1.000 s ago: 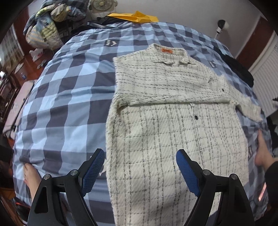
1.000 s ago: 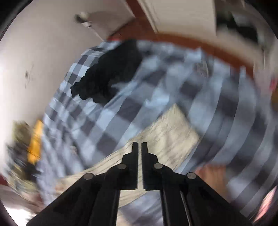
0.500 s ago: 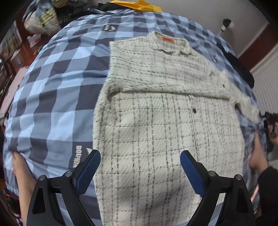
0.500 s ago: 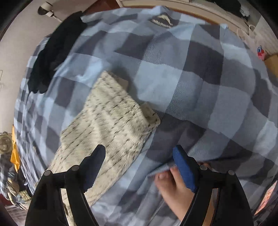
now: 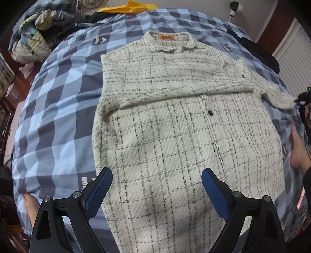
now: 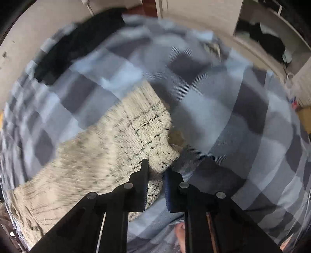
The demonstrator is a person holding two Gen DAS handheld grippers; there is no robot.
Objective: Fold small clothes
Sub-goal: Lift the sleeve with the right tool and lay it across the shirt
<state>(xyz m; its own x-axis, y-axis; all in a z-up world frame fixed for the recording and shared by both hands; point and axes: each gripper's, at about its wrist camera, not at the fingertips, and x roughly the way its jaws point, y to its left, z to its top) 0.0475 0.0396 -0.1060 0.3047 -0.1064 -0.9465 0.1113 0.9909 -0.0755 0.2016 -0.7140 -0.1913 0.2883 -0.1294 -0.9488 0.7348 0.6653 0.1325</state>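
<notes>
A cream shirt with black checks (image 5: 175,136) lies flat on the blue checked bed cover (image 5: 58,97), collar and orange label (image 5: 166,37) at the far end, one sleeve folded across the chest. My left gripper (image 5: 156,172) hangs open above the shirt's lower left part, with nothing between its blue pads. In the blurred right wrist view, my right gripper (image 6: 156,167) is closing on the edge of the other sleeve's cuff (image 6: 116,146), and the cream fabric sits pinched between its jaws.
A black garment (image 5: 258,52) lies at the bed's far right, also in the right wrist view (image 6: 77,44). A pile of clothes (image 5: 35,35) and a yellow item (image 5: 126,8) sit beyond the bed. A person's bare feet (image 5: 297,151) press against the bed's edge.
The right gripper came down onto the sleeve cuff, opened wide half a second ago, then closed on it. The left gripper spread a little wider and shifted slightly over the shirt.
</notes>
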